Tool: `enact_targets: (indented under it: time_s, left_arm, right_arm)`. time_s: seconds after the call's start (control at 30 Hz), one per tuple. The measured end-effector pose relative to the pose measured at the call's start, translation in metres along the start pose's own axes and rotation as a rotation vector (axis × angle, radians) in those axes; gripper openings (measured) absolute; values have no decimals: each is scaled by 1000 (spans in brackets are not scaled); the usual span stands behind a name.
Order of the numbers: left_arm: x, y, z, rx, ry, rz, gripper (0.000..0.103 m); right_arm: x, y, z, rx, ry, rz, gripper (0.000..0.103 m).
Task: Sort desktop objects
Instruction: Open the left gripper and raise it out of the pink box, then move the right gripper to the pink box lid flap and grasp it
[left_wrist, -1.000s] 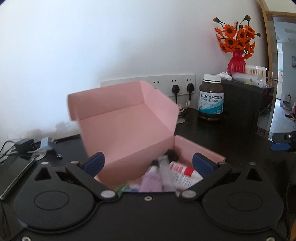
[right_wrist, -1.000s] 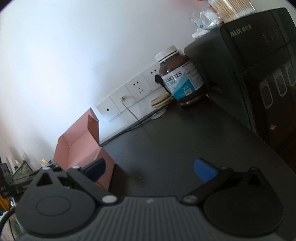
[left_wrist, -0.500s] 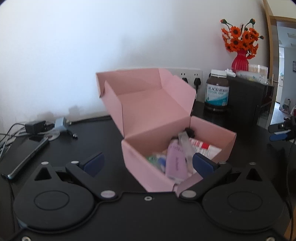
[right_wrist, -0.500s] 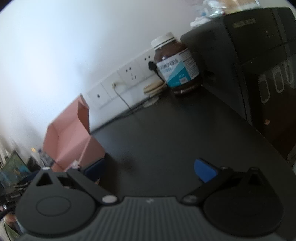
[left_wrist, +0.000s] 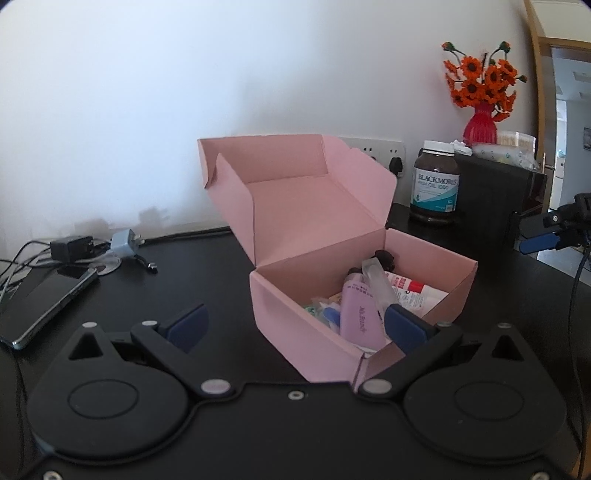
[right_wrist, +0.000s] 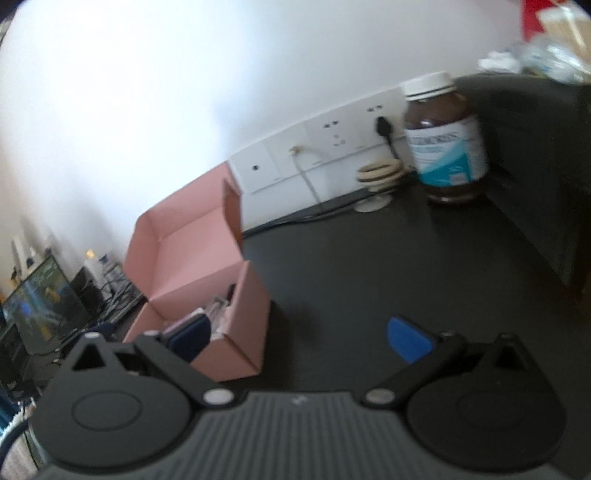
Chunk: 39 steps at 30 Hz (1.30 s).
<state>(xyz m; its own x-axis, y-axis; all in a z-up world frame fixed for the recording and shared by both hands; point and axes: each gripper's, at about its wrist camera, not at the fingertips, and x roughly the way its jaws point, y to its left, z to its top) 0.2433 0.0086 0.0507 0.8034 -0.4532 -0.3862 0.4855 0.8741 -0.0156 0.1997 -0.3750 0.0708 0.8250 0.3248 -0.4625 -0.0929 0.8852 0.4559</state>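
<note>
The left gripper has its fingers wide apart and empty, low over the black desk, with the right fingertip overlapping the near right corner of the pink box. The box sits mid-desk, turned so one corner faces the left camera; its lid stands open, tilted back toward the wall. Inside, a purple case lies with its long axis running from the near corner toward the lid, a clear tube leaning across it along much the same line, and a red-and-white tube beside them. A phone lies near the desk's left edge, chargers behind it. A brown bottle stands at the back right. The right gripper is likewise spread and empty, over bare desk just right of the box
</note>
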Motion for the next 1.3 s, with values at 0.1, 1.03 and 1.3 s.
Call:
enact_targets:
  time_s: [0.1, 1.03, 1.3]
  left_arm:
    - [3, 3, 0, -20, 15, -6, 103]
    - [5, 13, 1, -77, 63, -23, 103]
    - [4, 17, 3, -107, 58, -33, 103]
  right_arm:
    - [12, 10, 4, -22, 23, 26, 102]
    - [81, 41, -3, 125, 185, 228, 102]
    - [81, 49, -7, 131, 183, 211, 102]
